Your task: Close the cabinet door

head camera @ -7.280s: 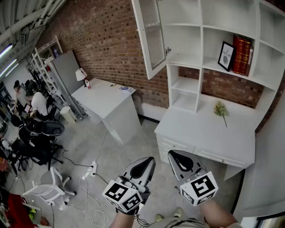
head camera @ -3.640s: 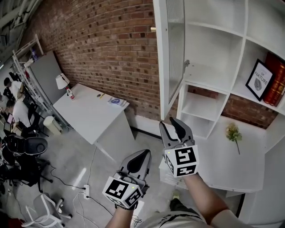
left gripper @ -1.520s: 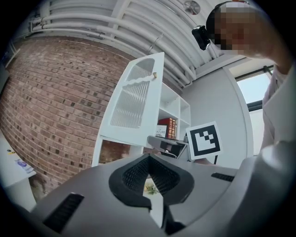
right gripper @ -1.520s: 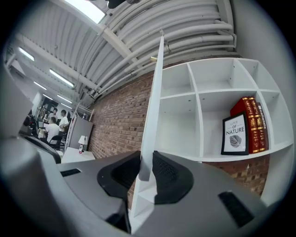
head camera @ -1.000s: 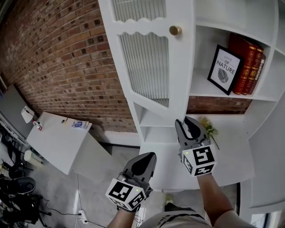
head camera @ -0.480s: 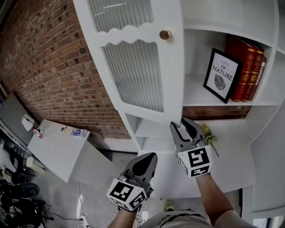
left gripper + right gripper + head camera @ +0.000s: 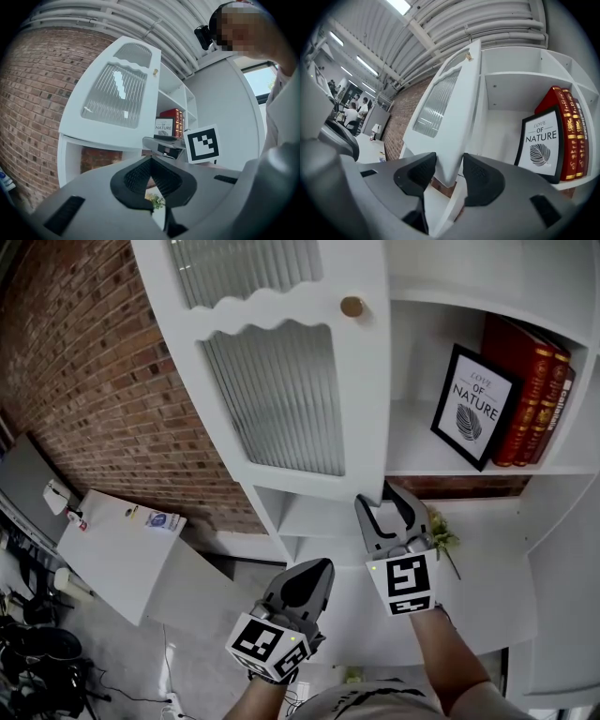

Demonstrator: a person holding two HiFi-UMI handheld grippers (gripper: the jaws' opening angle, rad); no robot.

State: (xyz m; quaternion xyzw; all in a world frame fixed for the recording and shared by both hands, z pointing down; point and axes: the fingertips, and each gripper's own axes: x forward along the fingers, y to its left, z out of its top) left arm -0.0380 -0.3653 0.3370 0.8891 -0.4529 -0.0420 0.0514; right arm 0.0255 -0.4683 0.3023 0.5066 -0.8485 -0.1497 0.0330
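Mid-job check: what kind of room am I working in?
Likely an open office or lab with a mock study corner: brick wall, white shelf cabinet holding red books, and people seated in the background under strip lights.

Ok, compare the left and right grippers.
The grey right gripper has its jaws apart, just opened further, round the lower corner of the white ribbed-glass cabinet door; the grey left gripper has its jaws together, empty. The right gripper sits up at the door; the left gripper hangs lower, clear of it. Both point forward.
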